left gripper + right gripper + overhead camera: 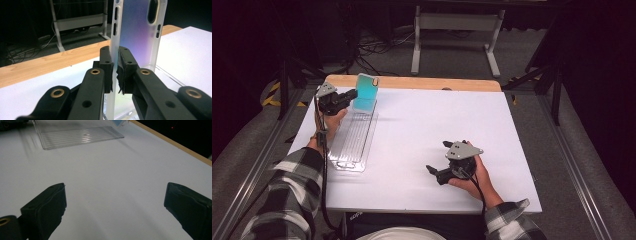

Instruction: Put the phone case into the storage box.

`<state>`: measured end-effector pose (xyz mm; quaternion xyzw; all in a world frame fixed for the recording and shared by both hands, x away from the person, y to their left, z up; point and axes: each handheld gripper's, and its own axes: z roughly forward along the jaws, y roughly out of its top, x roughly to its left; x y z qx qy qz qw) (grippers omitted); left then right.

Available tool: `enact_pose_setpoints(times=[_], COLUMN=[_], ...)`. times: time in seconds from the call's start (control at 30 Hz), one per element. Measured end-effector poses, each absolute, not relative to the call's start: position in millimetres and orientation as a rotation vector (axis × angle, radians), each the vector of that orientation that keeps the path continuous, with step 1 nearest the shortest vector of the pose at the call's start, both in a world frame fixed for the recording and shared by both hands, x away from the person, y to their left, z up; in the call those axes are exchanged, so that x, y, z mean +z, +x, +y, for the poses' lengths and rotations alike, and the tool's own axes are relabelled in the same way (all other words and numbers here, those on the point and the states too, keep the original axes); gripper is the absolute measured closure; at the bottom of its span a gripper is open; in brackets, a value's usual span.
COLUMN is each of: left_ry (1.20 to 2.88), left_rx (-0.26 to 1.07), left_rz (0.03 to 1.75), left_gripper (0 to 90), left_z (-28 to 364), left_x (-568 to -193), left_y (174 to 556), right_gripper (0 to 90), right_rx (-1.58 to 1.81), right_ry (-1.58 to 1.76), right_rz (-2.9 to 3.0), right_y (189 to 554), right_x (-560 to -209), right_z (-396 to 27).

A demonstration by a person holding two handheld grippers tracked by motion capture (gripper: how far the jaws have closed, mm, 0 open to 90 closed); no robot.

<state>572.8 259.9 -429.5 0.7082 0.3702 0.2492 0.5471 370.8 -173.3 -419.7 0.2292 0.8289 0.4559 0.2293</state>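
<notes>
A translucent phone case (365, 91) with a teal-to-purple sheen stands upright above the far end of a clear plastic tray (354, 140) at the table's left. My left gripper (353, 95) is shut on the case's side wall; in the left gripper view the case (136, 30) rises between the black pads (106, 62), which press on its frosted edge. My right gripper (439, 160) rests low over the white table near the front right, held in a hand, its jaws wide open with nothing between them. In the right gripper view the gripper (115, 202) faces bare tabletop, the tray (80, 136) farther off.
The white table (437, 125) has a wooden strip (437, 84) along its far edge. Beyond it stand a metal frame (457, 35) and cables on the floor. Plaid-sleeved forearms enter from the bottom.
</notes>
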Motion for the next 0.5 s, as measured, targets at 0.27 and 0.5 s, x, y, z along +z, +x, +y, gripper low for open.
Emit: enact_pose_setpoints(times=[0.27,0.5], left_ry=[1.717,1.739], left_rx=[0.600,0.619], left_rz=[0.888,0.885], left_gripper=[81.8,82.1], left_z=[257.3,257.6], left_x=[-431.5,-432.1], left_y=[570.7,568.9], right_gripper=[4.6,4.7], right_rx=[1.242,1.235], right_ry=[0.620,0.620], right_rz=[2.297,2.300], right_y=[370.2,369.9], right_x=[-420.0,-420.0], right_z=[-171.9,-171.3])
